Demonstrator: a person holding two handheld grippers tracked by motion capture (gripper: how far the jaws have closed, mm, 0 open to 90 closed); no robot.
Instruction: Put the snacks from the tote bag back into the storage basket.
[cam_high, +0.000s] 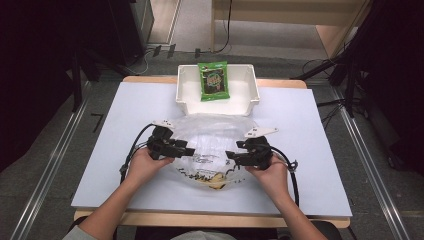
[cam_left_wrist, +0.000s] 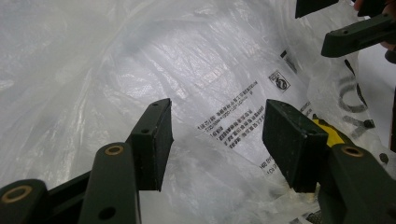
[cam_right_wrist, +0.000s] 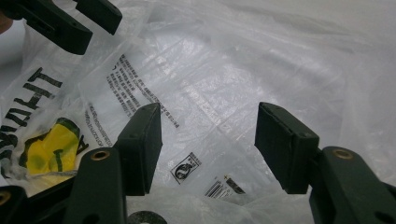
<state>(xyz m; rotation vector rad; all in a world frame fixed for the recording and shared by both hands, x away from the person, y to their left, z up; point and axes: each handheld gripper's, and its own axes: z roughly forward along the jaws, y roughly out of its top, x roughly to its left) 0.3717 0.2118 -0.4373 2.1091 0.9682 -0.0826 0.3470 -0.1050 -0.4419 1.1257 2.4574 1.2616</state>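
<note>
At the near middle of the table (cam_high: 100, 150), the clear plastic bag (cam_high: 212, 140) lies crumpled between my tongs. Left gripper (cam_left_wrist: 217, 140) and right gripper (cam_right_wrist: 208, 144) both hang spread over it, pinching nothing. It looks feather-light, limp and slippery, so I'd nip a single film layer near the printed mouth edge.

Both grippers (cam_high: 187, 151) (cam_high: 231, 155) on plastic bag (cam_high: 212, 135); snack pkt (cam_high: 213, 80) in bin (cam_high: 187, 85).
</note>
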